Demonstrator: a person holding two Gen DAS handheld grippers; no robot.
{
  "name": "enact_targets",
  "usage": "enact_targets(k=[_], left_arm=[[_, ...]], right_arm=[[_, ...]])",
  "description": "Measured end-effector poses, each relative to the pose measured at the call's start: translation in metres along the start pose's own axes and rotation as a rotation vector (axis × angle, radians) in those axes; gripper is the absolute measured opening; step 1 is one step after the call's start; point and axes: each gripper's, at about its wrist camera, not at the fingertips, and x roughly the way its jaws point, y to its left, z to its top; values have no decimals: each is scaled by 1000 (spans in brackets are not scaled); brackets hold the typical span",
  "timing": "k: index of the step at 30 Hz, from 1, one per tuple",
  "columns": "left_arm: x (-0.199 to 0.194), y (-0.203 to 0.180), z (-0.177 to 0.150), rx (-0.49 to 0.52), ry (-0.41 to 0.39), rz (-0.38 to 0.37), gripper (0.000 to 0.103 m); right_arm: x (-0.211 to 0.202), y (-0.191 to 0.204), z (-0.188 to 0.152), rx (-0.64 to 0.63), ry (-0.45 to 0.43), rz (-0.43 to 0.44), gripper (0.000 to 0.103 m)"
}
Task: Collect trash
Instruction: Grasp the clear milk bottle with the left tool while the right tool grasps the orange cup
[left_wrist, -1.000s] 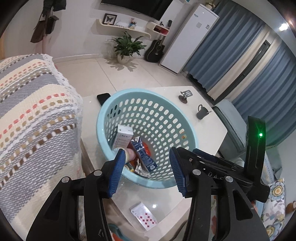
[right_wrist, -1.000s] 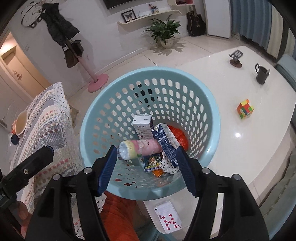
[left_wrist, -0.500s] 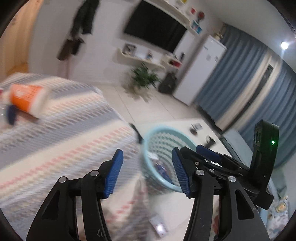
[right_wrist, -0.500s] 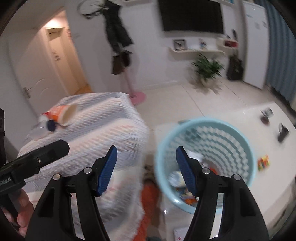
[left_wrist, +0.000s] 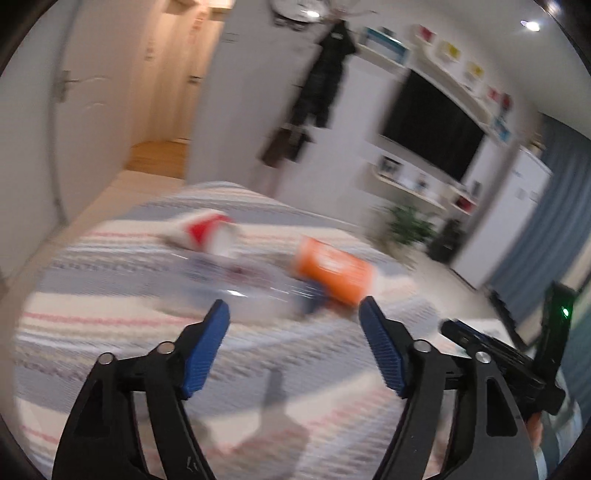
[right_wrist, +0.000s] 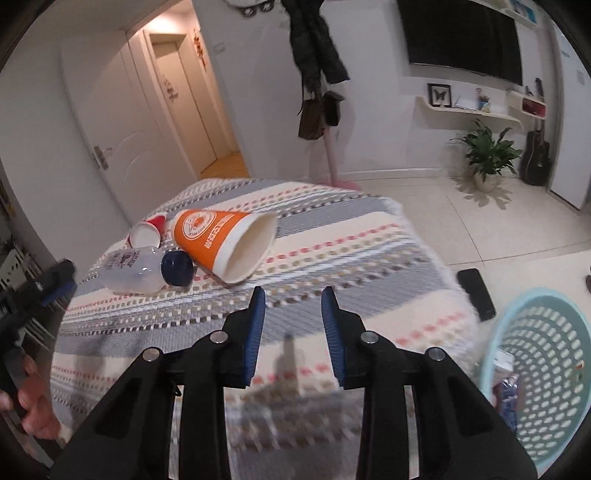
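An orange paper cup (right_wrist: 221, 243) lies on its side on the striped cover (right_wrist: 332, 251), with a clear bottle with a dark blue cap (right_wrist: 144, 271) and a small red cup (right_wrist: 147, 230) beside it. In the blurred left wrist view the orange cup (left_wrist: 332, 273), the bottle (left_wrist: 258, 288) and the red cup (left_wrist: 207, 236) lie just beyond my open, empty left gripper (left_wrist: 293, 317). My right gripper (right_wrist: 293, 299) is open and empty, a little short of the orange cup. The light blue basket (right_wrist: 546, 369) with trash stands at the right.
A black phone (right_wrist: 476, 293) lies on the white table by the basket. The other gripper and hand (right_wrist: 33, 332) show at the left edge. A coat stand (right_wrist: 325, 110), a potted plant (right_wrist: 487, 155) and a door (right_wrist: 122, 147) stand beyond the cover.
Both grippers have swung left, away from the basket, to face the cups and bottle on the striped cover. The left jaws have opened wider. The right gripper's jaws stand closer together than before.
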Motion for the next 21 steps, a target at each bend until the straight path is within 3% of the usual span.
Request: enact_targets(k=[4,11,13,18,21], left_arm=[[15,45,16,-48,26,58,76],[44,76,19,-104,46,108,76],[56,81,17,-130,91,65,74],[54,78,3,-142,121,-80,57],[42,70,-10,-150,139,-166,56]], right_arm=[[24,19,-6,-54,17,-7,29],[33,24,-10,-77,23,-33,29],[35,22,-10,-65,25,-27,29],[36,25,-10,-91,29,-28,29],[35,27,-11,-107,24,-28,29]])
